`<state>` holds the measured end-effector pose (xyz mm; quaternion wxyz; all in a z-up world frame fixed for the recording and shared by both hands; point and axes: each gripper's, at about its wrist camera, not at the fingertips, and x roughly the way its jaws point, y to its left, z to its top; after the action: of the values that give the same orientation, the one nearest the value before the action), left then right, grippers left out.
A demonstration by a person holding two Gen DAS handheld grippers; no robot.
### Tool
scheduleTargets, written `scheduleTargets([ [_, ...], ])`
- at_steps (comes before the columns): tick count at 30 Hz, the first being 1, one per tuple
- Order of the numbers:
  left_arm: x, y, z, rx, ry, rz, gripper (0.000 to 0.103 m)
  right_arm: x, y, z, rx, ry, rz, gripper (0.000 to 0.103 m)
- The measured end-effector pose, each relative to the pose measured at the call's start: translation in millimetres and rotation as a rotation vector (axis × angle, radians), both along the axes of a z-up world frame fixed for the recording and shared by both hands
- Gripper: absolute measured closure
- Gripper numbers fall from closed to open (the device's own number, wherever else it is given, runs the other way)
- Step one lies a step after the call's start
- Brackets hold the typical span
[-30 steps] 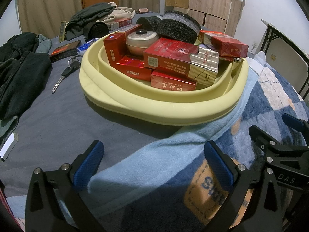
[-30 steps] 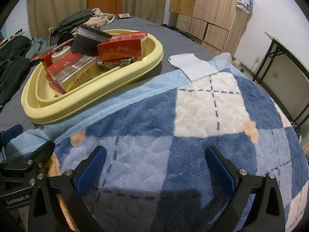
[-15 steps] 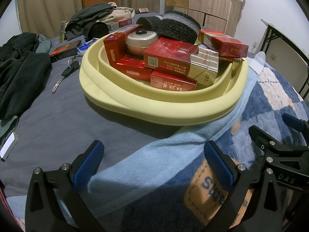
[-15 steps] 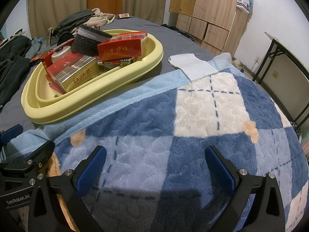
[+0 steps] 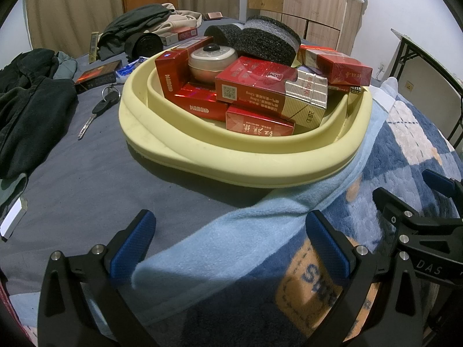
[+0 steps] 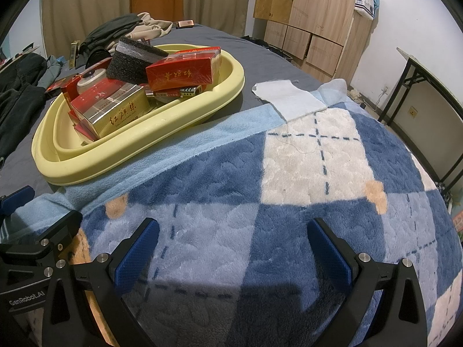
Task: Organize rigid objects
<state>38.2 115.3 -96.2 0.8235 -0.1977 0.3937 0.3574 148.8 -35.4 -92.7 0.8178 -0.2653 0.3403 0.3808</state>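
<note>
A pale yellow oval basin (image 5: 202, 156) sits on the bed, also in the right wrist view (image 6: 86, 167). It holds several red cigarette cartons (image 5: 260, 86), a cream jar (image 5: 211, 60) and a black foam block (image 5: 266, 40). My left gripper (image 5: 231, 240) is open and empty, low over the blanket in front of the basin. My right gripper (image 6: 231, 245) is open and empty over the blue checked blanket (image 6: 289, 188), right of the basin. The right gripper's fingers (image 5: 405, 217) also show in the left wrist view.
A key (image 5: 98, 110), a dark red box (image 5: 98, 75), a red carton (image 5: 179, 34) and dark clothes (image 5: 26, 110) lie on the grey sheet left and behind. A white cloth (image 6: 289, 98) lies right of the basin. Wooden cabinets (image 6: 318, 14) and a table (image 6: 428, 72) stand beyond.
</note>
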Motion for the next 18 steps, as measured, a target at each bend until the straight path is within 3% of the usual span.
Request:
scheduleTargets([
  [18,-0.3,-0.1,0.0,0.0,0.0,0.0,0.0,-0.1,-0.1,-0.1,0.001,0.001,0.0,0.0],
])
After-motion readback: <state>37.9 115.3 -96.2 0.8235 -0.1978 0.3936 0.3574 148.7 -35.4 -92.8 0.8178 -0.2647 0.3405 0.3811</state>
